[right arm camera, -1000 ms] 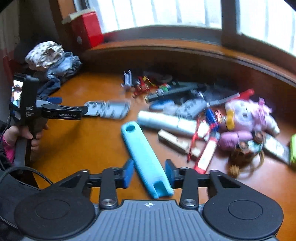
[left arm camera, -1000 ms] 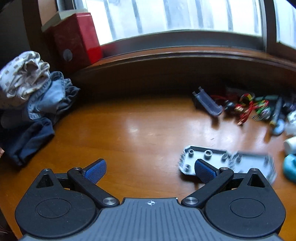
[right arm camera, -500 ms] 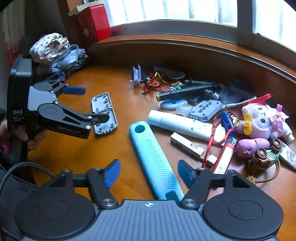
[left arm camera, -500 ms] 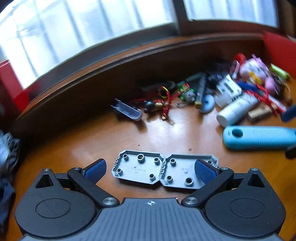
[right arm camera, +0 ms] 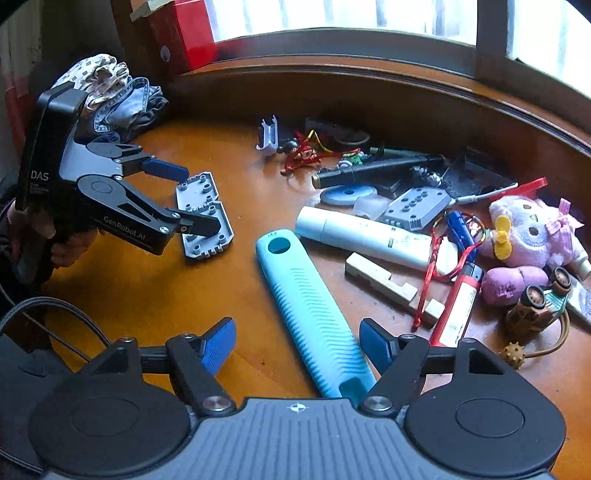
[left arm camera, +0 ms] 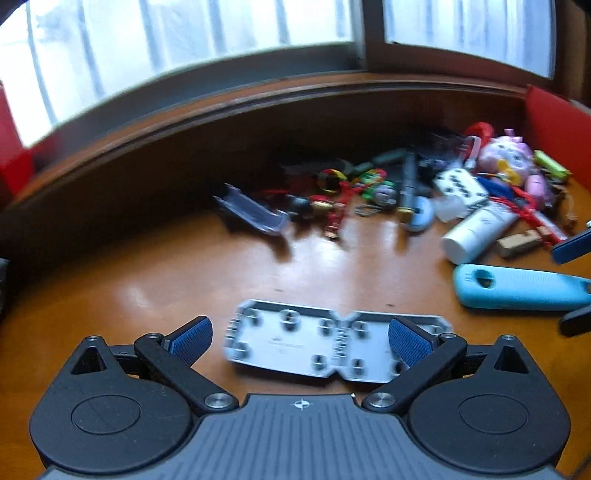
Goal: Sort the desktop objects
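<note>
A grey plastic plate with round studs lies on the wooden desk between the wide-open fingers of my left gripper; it also shows in the right wrist view, with the left gripper over it. A long light-blue ribbed handle lies between the open fingers of my right gripper, which holds nothing. The handle also shows in the left wrist view.
A heap of small items lies at the back right: a white tube, a wooden block, a pink plush toy, a red tube, a grey keypad, a black pen. Folded clothes and a red box sit at the back left.
My left gripper swung right and came over the grey plate, which now lies between its fingers. My right gripper opened wide around the blue handle.
</note>
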{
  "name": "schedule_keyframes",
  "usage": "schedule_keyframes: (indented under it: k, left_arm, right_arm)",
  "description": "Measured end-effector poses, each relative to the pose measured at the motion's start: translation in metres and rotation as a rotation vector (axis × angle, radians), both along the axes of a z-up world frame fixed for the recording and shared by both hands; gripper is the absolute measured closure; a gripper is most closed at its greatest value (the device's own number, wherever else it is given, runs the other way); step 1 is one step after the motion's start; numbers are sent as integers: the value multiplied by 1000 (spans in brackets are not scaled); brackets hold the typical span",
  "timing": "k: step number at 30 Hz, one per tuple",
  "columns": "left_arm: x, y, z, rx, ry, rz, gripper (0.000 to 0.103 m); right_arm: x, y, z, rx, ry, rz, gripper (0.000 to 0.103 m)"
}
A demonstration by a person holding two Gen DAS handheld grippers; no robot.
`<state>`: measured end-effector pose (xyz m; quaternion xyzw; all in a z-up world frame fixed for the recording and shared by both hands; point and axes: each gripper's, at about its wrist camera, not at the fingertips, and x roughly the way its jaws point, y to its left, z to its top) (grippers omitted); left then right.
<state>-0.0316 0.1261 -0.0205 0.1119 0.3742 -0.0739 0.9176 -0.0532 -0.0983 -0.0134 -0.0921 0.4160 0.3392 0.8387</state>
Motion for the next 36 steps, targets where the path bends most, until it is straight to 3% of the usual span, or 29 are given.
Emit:
schedule_keyframes:
  k: [3,5,7,11,19,24,26,28,31,33,36]
  left_arm:
    - [6,10,2,-6,-30,21,0]
    - [13,17,2,-40,-19,35,0]
    - [18,24,-1,-97,10,47,2]
    - [10,37,-6,-237,69,27,3]
    - [-25,13,3,-282,96,-152,3]
    - [-25,-5,15,-96,25,-213,2]
    - [-22,-11,19,-4,1,-251,2]
    - [-11,-18,17,105,15,-364,2]
    - [7,-23,13,213,63,-490,2]
    - [19,-22,10,235,103,-528,2]
    - [31,-14,6,170,159,-531,1]
  right_arm:
    - [-2,10,10,10,-63,62,39]
    - [-1,22,16,17,-87,149,61]
    - [1,34,17,22,-79,204,70]
    - [11,43,11,18,-73,188,72]
    - [29,59,-1,9,-61,157,74]
    - [38,64,-5,11,-59,142,70]
    - [35,55,0,26,-69,148,53]
    - [28,46,6,17,-87,170,43]
    - [23,33,8,-17,-73,198,43]
    - [23,24,6,-26,-51,177,43]
    - [22,10,5,-21,-28,121,43]
